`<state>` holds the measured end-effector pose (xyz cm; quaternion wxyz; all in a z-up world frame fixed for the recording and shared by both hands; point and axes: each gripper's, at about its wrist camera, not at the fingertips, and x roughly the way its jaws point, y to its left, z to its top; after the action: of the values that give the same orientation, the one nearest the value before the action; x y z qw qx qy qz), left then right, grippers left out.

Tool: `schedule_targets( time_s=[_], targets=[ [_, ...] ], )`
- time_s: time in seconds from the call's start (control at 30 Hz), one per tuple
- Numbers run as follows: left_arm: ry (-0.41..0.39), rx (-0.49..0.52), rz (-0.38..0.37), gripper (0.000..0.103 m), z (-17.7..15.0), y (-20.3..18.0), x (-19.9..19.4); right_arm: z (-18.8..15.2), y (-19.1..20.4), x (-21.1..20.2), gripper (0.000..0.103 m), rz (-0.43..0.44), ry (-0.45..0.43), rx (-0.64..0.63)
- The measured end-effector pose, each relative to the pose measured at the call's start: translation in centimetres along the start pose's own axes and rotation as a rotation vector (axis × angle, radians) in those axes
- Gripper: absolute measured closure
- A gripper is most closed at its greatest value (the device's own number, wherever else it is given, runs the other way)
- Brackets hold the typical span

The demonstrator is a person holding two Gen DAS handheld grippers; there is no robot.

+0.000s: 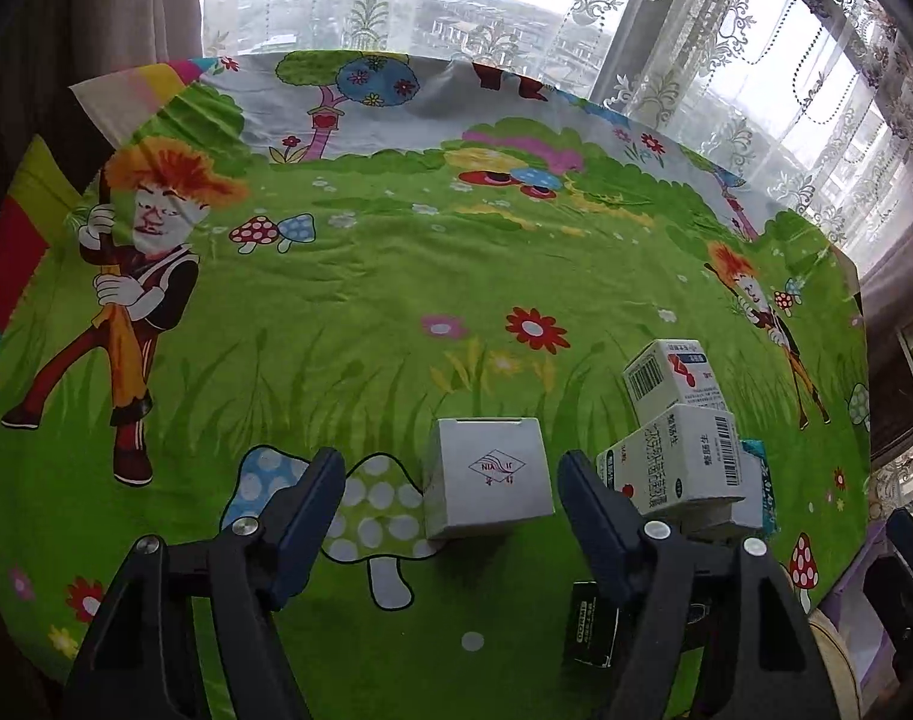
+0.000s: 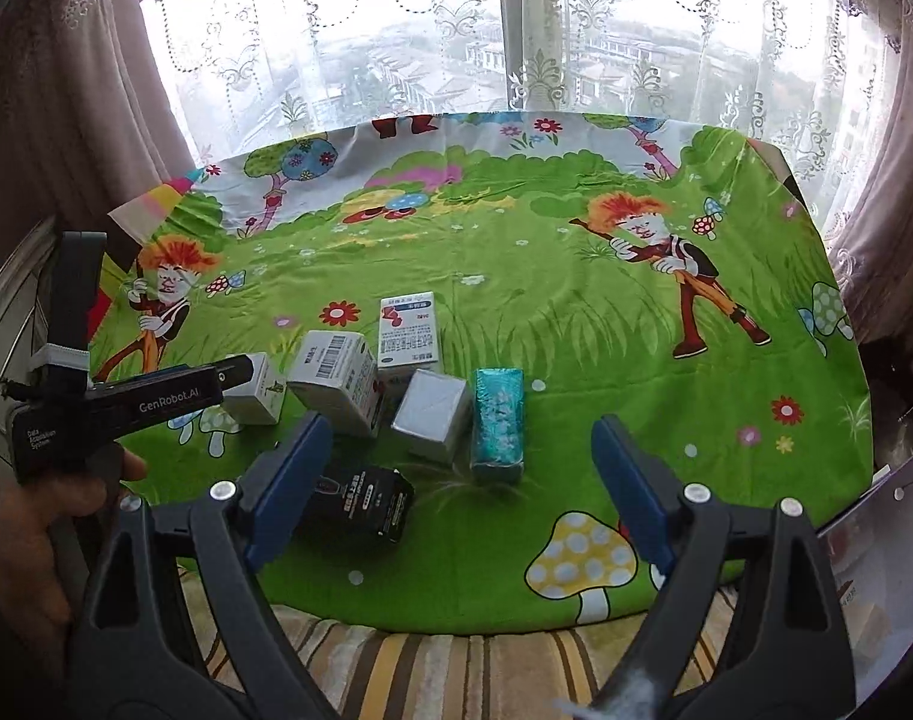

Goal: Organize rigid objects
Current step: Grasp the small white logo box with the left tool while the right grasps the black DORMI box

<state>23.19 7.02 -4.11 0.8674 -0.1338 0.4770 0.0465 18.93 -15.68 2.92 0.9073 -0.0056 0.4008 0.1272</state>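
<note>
Several small boxes sit clustered on a green cartoon-print cloth [image 2: 516, 276]. In the left wrist view my left gripper [image 1: 450, 483] is open around a small white box with a red diamond logo [image 1: 486, 477], which stands between the fingers, untouched. Right of it lie a white medicine box with a barcode [image 1: 690, 468] and a white box with a red mark [image 1: 675, 378]. A black box [image 1: 594, 624] lies near. In the right wrist view my right gripper [image 2: 459, 447] is open and empty above a black box [image 2: 366, 504], a silver box [image 2: 432, 414] and a teal box [image 2: 497, 423].
The left gripper's body [image 2: 132, 402] and the hand holding it show at the left of the right wrist view. A striped surface [image 2: 426, 672] lies under the cloth's near edge. Lace curtains and a window [image 2: 504, 30] stand behind. A purple-white object [image 2: 876, 540] sits at the right edge.
</note>
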Motion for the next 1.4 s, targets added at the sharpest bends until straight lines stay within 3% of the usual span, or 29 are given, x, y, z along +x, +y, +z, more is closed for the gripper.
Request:
schedule_targets(
  time_s=[0.2,0.37,0.57,0.83,1.4],
  targets=[
    [0.039,0.039,0.000,0.029,0.0,-1.0,1.5,-0.4,2.4,1.7,0.013,0.031,0.066,-0.017],
    [0.082,0.069,0.003,0.059,-0.1,-1.3,2.8,-1.0,4.4,3.3,0.012,0.019,0.127,-0.036],
    [0.055,0.031,-0.013,0.060,-0.1,-0.3,2.3,-1.4,5.8,5.1,0.011,0.008,0.204,-0.036],
    [-0.055,-0.074,0.019,0.060,-0.7,2.8,-0.6,-1.8,7.1,7.0,0.010,-0.006,0.274,-0.048],
    [-0.102,-0.052,0.036,0.060,-1.0,2.3,-1.5,-1.9,7.4,10.0,0.011,-0.007,0.354,-0.005]
  ],
)
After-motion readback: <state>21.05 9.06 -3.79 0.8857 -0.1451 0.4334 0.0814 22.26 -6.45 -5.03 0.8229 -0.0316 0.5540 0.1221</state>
